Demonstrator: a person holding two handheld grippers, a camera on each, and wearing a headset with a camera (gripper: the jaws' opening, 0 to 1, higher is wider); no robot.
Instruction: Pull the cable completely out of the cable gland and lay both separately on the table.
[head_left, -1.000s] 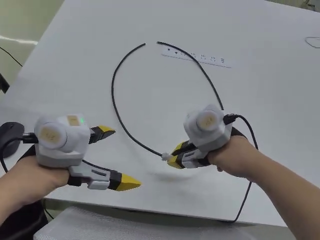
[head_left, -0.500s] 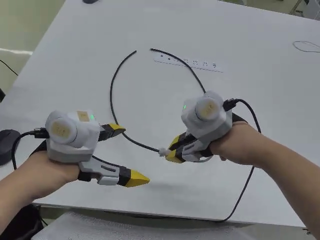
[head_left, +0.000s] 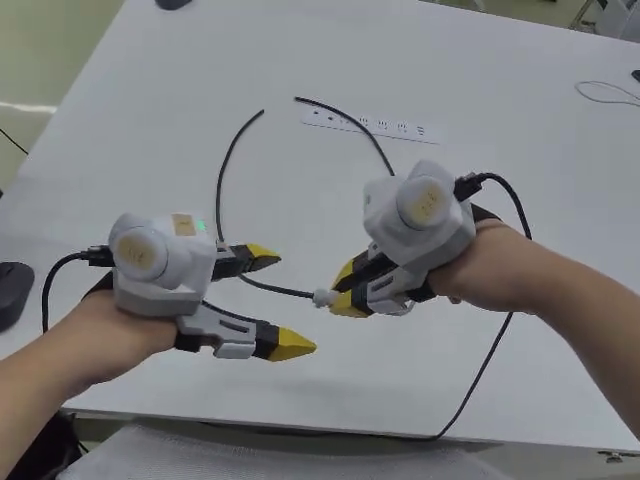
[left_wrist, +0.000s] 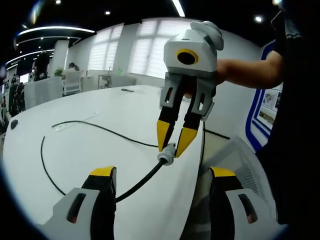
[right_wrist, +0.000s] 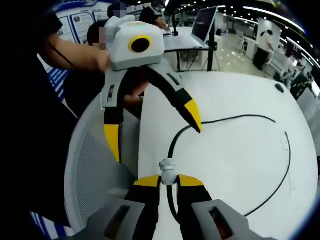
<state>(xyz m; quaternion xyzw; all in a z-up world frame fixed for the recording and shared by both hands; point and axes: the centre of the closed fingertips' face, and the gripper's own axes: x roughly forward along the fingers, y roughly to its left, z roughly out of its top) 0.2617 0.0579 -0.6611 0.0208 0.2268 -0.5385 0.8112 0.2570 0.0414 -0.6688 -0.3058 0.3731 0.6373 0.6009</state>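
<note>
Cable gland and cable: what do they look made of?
The cable gland looks like whitish moulded plastic, matte, with a stepped body. The cable has a black rubber- or PVC-like jacket with a slight sheen; it lies in a loose curve, so it is probably flexible.

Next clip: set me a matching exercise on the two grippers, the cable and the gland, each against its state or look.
1 left gripper
2 right gripper
3 cable
4 cable gland

A black, lying in a long curve
B jaws wide open, holding nothing
C white, at the cable's near end
D shut on the cable gland

Pairs: 1-B, 2-D, 3-A, 4-C
</note>
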